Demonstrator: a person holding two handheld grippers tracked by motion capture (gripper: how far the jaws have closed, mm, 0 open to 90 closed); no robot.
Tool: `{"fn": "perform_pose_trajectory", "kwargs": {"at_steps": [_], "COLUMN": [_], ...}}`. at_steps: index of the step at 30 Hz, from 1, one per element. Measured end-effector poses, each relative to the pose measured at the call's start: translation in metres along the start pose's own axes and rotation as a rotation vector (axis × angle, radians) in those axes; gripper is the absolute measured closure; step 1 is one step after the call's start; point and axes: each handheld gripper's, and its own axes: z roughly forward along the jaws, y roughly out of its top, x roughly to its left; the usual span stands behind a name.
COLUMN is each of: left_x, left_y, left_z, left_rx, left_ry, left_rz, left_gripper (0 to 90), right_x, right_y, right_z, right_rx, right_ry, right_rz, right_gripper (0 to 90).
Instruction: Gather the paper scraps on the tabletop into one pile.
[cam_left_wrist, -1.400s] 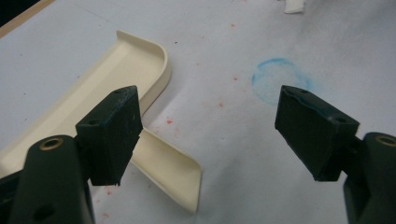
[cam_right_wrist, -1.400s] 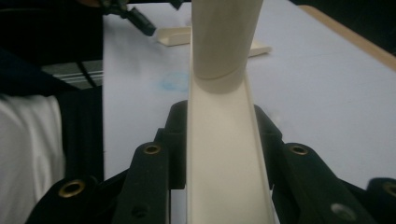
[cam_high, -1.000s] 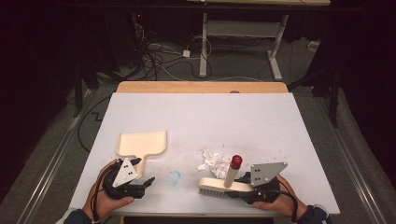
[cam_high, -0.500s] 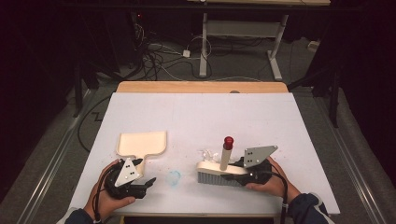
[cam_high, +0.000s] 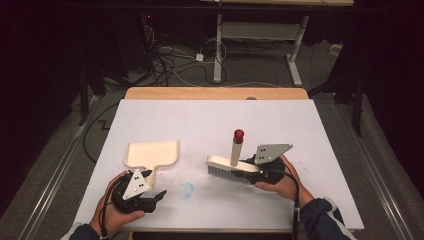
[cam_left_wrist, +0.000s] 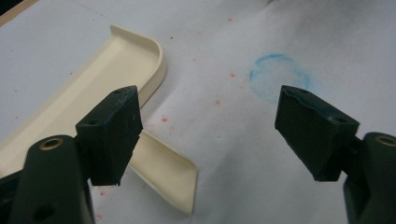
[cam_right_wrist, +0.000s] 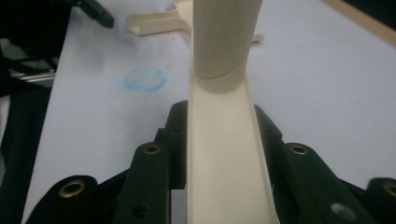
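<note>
A cream brush (cam_high: 226, 163) with grey bristles and an upright, red-tipped handle (cam_high: 237, 142) hangs just over the white table top, right of centre. My right gripper (cam_high: 252, 170) is shut on one end of its block; in the right gripper view the block (cam_right_wrist: 224, 154) runs between the jaws toward the handle (cam_right_wrist: 224, 32). A cream dustpan (cam_high: 151, 152) lies flat at the left. My left gripper (cam_high: 159, 196) stands open just in front of it. In the left gripper view the dustpan's short handle (cam_left_wrist: 163, 172) lies by the left jaw, untouched.
A faint blue ring (cam_high: 186, 190) is drawn on the white sheet (cam_high: 210, 120) between the two grippers, and small red specks (cam_left_wrist: 164, 119) lie near the dustpan. The table's wooden far edge (cam_high: 215, 93) borders a dark floor with cables.
My right gripper has carried the brush away from me and slightly left, onto the spot where crumpled white scraps lay; the scraps are now hidden. The left gripper has hardly moved.
</note>
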Motion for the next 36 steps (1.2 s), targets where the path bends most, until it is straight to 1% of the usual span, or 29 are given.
{"fn": "perform_pose_trajectory", "kwargs": {"at_steps": [2,3,4,5,7,9,10,12,13,15,16,18,20,22,23,25,27,28,30,32,34,36], "left_x": [0.001,0.001,0.001,0.001,0.002,0.002,0.002,0.002,0.002,0.001,0.001,0.001,0.001,0.001,0.001,0.001,0.0,0.0,0.0,0.0,0.0,-0.001], "left_y": [0.0,0.0,-0.001,-0.001,-0.001,-0.001,-0.001,-0.001,-0.001,0.0,0.0,0.0,-0.001,-0.001,0.0,0.0,0.0,0.0,0.001,0.0,0.001,0.001], "left_z": [-0.001,-0.001,-0.001,-0.001,-0.002,-0.003,-0.003,-0.004,-0.004,-0.004,-0.004,-0.005,-0.004,-0.004,-0.005,-0.005,-0.006,-0.006,-0.005,-0.004,-0.003,-0.004], "left_rx": [-0.001,-0.002,0.003,0.003,0.004,0.005,0.005,0.002,0.0,0.0,0.0,0.002,0.001,0.002,0.003,0.005,0.002,0.001,0.002,0.007,0.01,0.01], "left_ry": [0.004,0.007,0.003,0.004,0.01,0.014,0.016,0.019,0.02,0.021,0.02,0.022,0.023,0.023,0.024,0.027,0.027,0.027,0.025,0.023,0.021,0.022], "left_rz": [-0.004,-0.005,-0.016,-0.016,-0.018,-0.016,-0.017,-0.02,-0.021,-0.02,-0.02,-0.02,-0.022,-0.024,-0.023,-0.022,-0.02,-0.02,-0.023,-0.025,-0.023,-0.023], "left_gripper": [22.3,22.3,22.3,22.4,22.3,22.3,22.3,22.4,22.3,22.3,22.3,22.3,22.3,22.4,22.4,22.3,22.4,22.3,22.3,22.3,22.4,22.4], "right_x": [-0.003,-0.003,-0.002,-0.002,0.0,0.005,0.007,0.012,0.014,0.016,0.017,0.02,0.022,0.024,0.024,0.025,0.026,0.027,0.031,0.036,0.042,0.045], "right_y": [0.003,0.004,0.004,0.004,0.001,-0.003,-0.006,-0.01,-0.011,-0.011,-0.011,-0.01,-0.011,-0.013,-0.015,-0.019,-0.022,-0.023,-0.018,-0.014,-0.01,-0.006], "right_z": [-0.006,-0.009,-0.012,-0.015,-0.018,-0.02,-0.02,-0.02,-0.02,-0.022,-0.023,-0.025,-0.025,-0.022,-0.019,-0.012,-0.004,-0.001,0.005,0.012,0.021,0.028], "right_rx": [-0.026,-0.032,-0.034,-0.031,-0.025,-0.012,-0.001,0.013,0.012,-0.011,-0.016,-0.022,-0.011,0.029,0.041,0.08,0.112,0.111,0.125,0.122,0.137,0.138], "right_ry": [-0.054,-0.08,-0.114,-0.144,-0.213,-0.272,-0.297,-0.362,-0.387,-0.427,-0.457,-0.538,-0.572,-0.624,-0.642,-0.682,-0.7,-0.707,-0.711,-0.698,-0.713,-0.712], "right_rz": [0.033,0.06,0.072,0.076,0.107,0.159,0.165,0.183,0.189,0.206,0.218,0.239,0.272,0.291,0.291,0.325,0.334,0.339,0.335,0.351,0.328,0.322], "right_gripper": [66.8,66.8,66.8,66.8,66.8,66.8,66.8,66.8,66.8,66.8,66.8,66.8,66.8,66.8,66.8,66.8,66.8,66.8,66.9,66.8,66.8,66.8]}}
